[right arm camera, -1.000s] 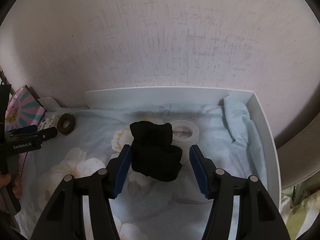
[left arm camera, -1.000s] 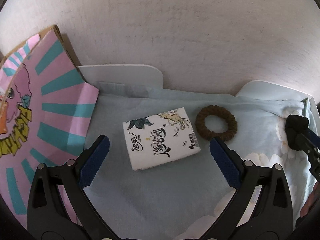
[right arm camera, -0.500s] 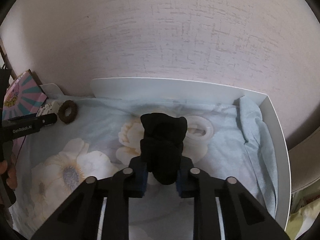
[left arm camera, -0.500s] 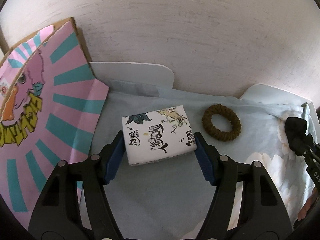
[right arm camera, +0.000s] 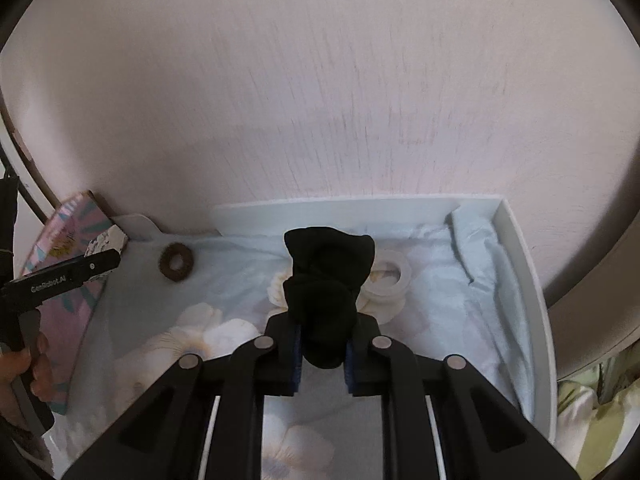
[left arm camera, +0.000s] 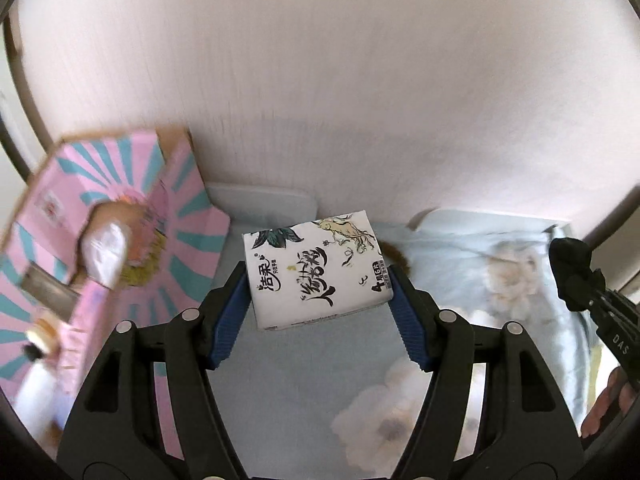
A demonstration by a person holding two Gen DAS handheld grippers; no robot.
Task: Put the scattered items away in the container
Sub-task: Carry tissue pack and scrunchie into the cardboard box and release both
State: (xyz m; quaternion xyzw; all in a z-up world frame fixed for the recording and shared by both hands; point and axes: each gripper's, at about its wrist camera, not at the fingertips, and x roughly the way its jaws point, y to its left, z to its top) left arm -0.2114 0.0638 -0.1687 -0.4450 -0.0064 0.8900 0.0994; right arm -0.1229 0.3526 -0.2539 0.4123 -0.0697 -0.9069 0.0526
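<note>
Both packs are coming up off the sheet.

The left tongs (left arm camera: 318,308), wide a second ago, are now gripping the tissue pack (left arm camera: 316,270) and lifting it beside the pink box (left arm camera: 120,240); the right tongs (right arm camera: 320,354) are pinching the black sock (right arm camera: 326,292) above the floral sheet (right arm camera: 192,332), the brown hair tie (right arm camera: 176,262) waiting.

A white printed tissue pack (left arm camera: 316,268) is held raised and tilted. A black bundled cloth (right arm camera: 326,288) is gripped upright. A brown fabric hair ring (right arm camera: 176,262) lies flat at ten o'clock.
</note>
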